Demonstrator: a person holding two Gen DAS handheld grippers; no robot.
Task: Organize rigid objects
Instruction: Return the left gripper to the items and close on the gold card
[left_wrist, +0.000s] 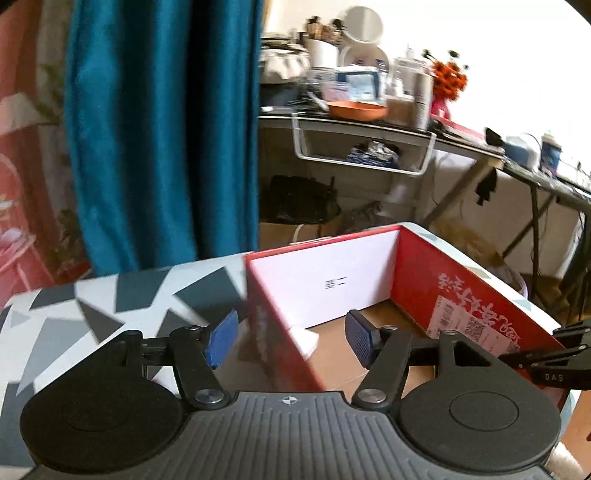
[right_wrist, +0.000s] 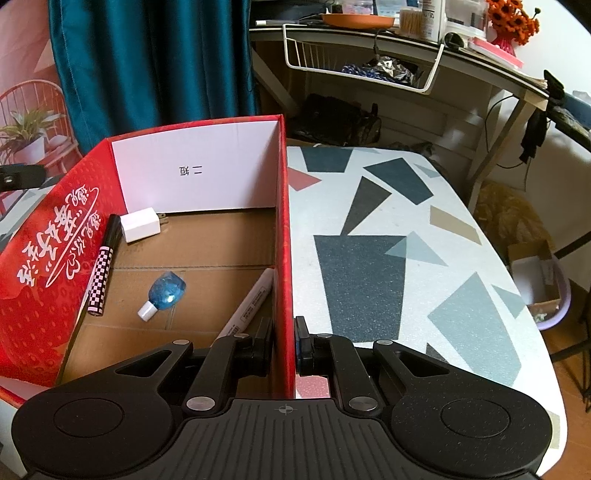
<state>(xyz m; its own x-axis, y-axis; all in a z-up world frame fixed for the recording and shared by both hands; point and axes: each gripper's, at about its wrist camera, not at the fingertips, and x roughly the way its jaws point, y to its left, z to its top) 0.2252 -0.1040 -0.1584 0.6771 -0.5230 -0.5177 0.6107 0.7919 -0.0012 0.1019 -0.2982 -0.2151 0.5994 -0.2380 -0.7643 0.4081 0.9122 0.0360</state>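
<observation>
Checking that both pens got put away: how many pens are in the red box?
2. The checkered pen leans along the left wall; the white marker lies by the right wall, its near end hidden behind the right gripper.

Left tongs (left_wrist: 291, 338) gape apart, blue pads (left_wrist: 222, 338) pressing nothing; right tongs (right_wrist: 284, 345) are clamped shut, angled steeply downward.

A charger (right_wrist: 140, 224), bottle (right_wrist: 164, 293) and two markers (right_wrist: 105, 264) lie in the box (right_wrist: 284, 229).
</observation>
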